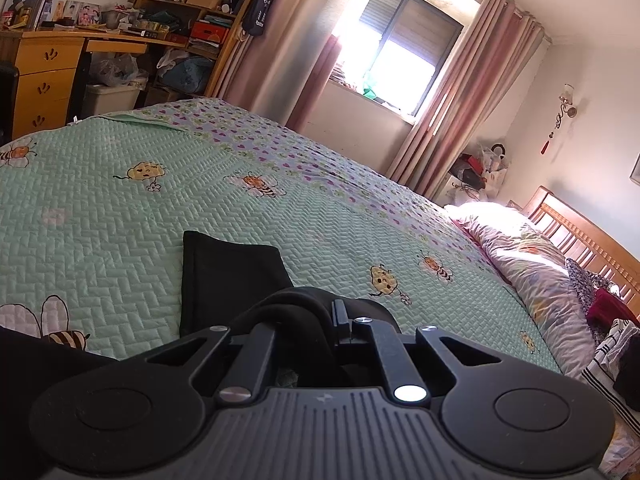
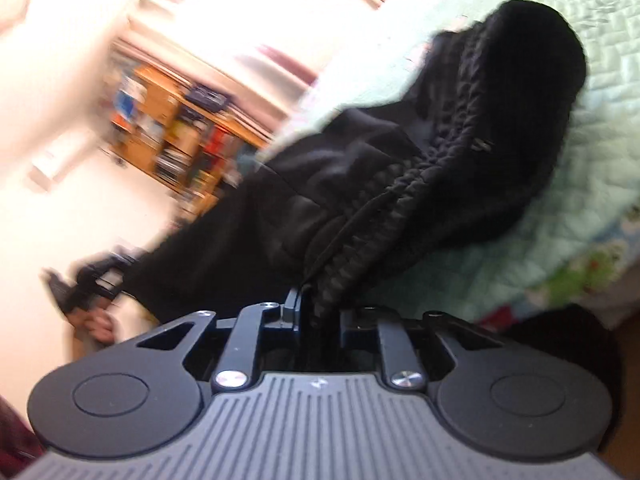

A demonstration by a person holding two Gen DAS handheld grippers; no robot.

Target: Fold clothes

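My left gripper [image 1: 308,312] pinching black pants [image 1: 224,276] fold over green quilt [image 1: 120,208]; my right gripper [image 2: 316,312] clamped on gathered waistband [image 2: 400,184], pants hanging ahead

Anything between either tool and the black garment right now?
Nothing visible. The left tool is shut on a fold of the black garment, and the right tool pinches its gathered waistband over the green quilt.

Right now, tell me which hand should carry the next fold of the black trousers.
Probably right: the right gripper is clamped on the waistband of the black trousers, their bulk lifted. The left gripper pinches a low edge.
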